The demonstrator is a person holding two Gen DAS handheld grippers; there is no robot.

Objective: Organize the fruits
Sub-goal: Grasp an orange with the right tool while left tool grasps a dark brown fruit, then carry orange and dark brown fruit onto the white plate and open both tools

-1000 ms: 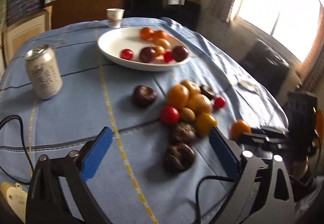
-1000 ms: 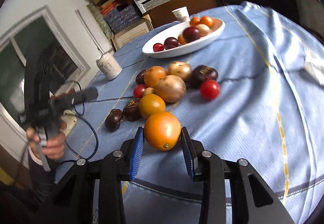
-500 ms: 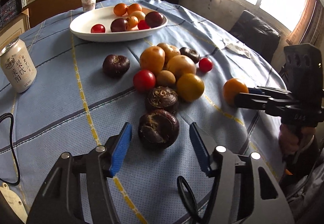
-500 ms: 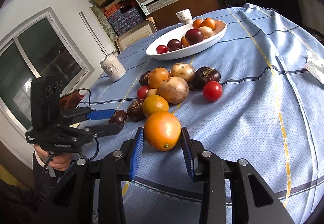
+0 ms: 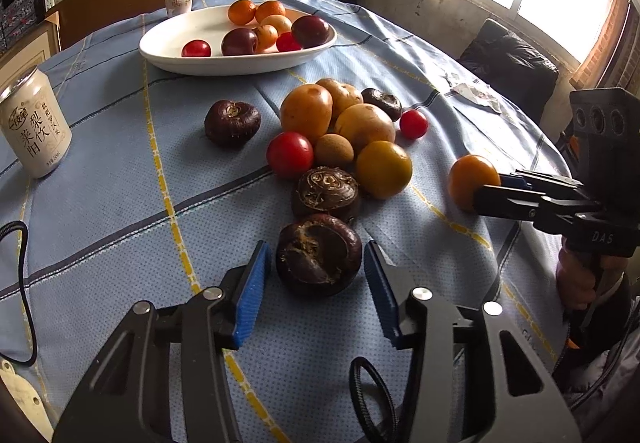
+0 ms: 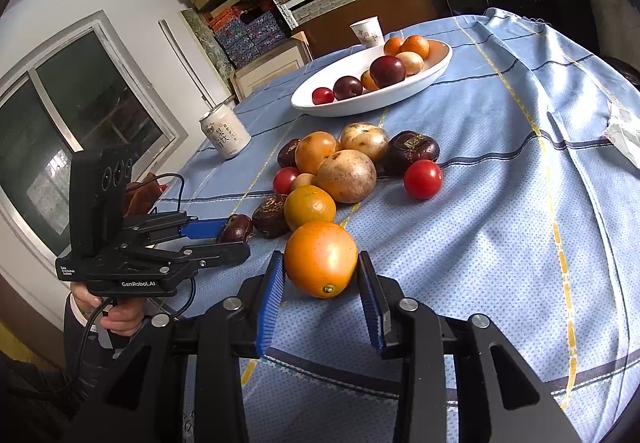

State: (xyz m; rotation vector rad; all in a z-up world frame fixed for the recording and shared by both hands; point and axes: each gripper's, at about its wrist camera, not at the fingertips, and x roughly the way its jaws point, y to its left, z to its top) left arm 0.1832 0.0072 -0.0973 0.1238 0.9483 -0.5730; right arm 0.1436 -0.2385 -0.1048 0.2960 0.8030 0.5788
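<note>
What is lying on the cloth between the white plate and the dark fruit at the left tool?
In the left wrist view, between the white plate and the dark fruit lies the loose fruit pile, including another dark fruit.

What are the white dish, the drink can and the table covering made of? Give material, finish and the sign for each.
White dish: likely glazed ceramic; smooth, glossy, thick rim.
Drink can: likely thin metal; bare silvery top rim, matte printed wall.
Table covering: woven cloth, matte; it shows folds and a dotted weave.

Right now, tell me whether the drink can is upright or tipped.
Upright. The can stands on its base on the tablecloth, top rim uppermost, its printed label reading vertically.
</note>
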